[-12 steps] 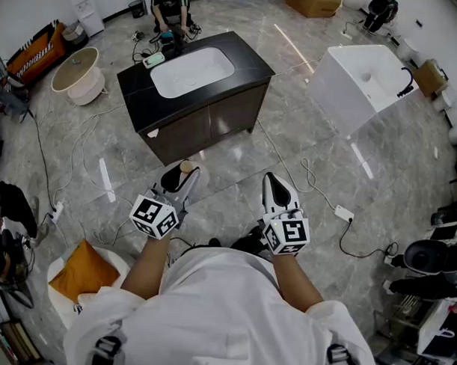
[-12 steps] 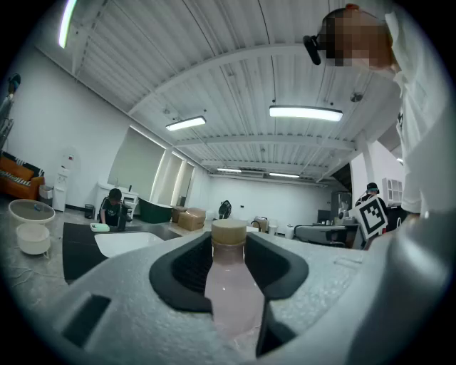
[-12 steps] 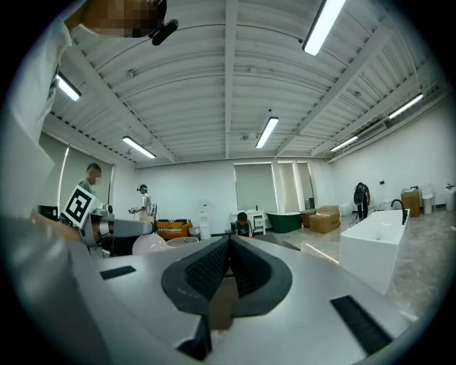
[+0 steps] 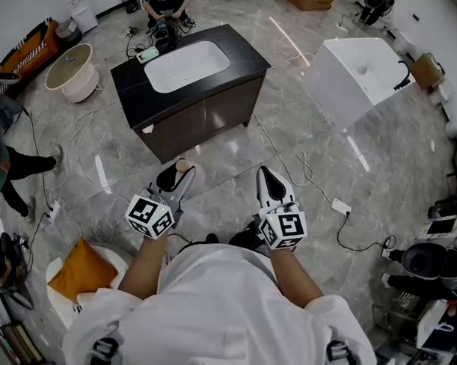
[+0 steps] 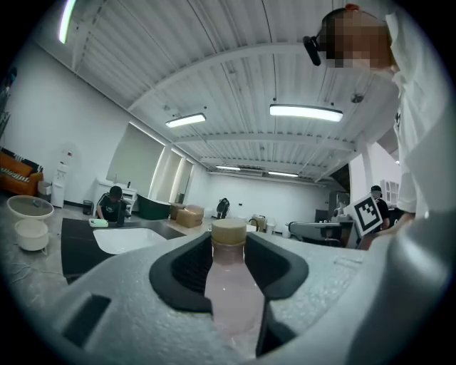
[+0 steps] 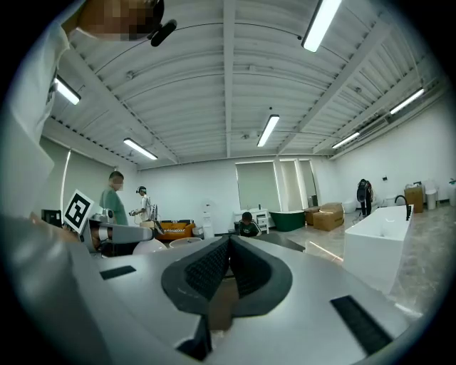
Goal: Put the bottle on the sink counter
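**Head view.** The left gripper (image 4: pixel 176 178) is at lower centre-left and the right gripper (image 4: pixel 267 179) at lower centre-right. Both are held out by a person in a white shirt (image 4: pixel 216 312). Only the tan cap of the clear plastic bottle of pale pink liquid (image 4: pixel 183 166) shows, at the left gripper's tip. The dark sink counter with a white inset basin (image 4: pixel 246 57) stands at upper centre, well apart from the bottle, with grey marbled floor (image 4: pixel 237 152) between them. A white freestanding tub (image 4: pixel 344 77) is at upper right and a round beige basin (image 4: pixel 68 64) at upper left. An orange cushion (image 4: pixel 79 270) lies at lower left. A white cable (image 4: pixel 311 177) trails on the floor at centre right. A crouching person (image 4: pixel 166 0) is behind the counter at the top edge.

**Left gripper view.** This view shows the grip itself, which the head view does not. The bottle stands upright between the jaws and both pads press on its sides. Its body is translucent pink and narrows to a flat tan cap. The counter and its basin lie at middle left of the frame.

**Right gripper view.** The jaws are closed against each other and hold nothing. Two standing persons (image 6: pixel 114 196) appear at middle left. The white tub is at lower right.
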Demonstrator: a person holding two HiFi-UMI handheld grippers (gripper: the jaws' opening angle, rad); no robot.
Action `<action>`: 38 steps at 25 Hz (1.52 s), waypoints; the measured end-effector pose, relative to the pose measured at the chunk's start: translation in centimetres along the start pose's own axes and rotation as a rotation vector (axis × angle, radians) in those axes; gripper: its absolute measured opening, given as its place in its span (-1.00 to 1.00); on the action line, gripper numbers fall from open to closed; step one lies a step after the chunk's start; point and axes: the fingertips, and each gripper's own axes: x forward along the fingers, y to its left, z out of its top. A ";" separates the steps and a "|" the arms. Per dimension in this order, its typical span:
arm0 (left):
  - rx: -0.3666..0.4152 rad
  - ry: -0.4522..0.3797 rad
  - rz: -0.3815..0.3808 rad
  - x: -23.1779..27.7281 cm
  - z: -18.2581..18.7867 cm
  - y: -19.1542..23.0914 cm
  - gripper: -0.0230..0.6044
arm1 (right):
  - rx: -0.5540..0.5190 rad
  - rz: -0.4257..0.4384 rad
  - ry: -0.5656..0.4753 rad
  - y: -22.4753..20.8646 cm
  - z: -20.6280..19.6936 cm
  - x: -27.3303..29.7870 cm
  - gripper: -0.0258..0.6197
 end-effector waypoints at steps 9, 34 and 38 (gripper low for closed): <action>-0.033 0.006 -0.023 1.1 -0.7 -0.3 -0.45 | 0.046 0.023 -0.010 -0.9 0.1 0.1 -0.87; -0.034 -0.036 -0.004 17.6 2.9 -5.3 -0.45 | 0.063 0.133 -0.073 -17.3 4.4 0.8 -0.87; -0.008 -0.020 0.023 18.3 2.6 -5.9 -0.45 | 0.067 0.176 -0.071 -18.5 3.7 1.5 -0.87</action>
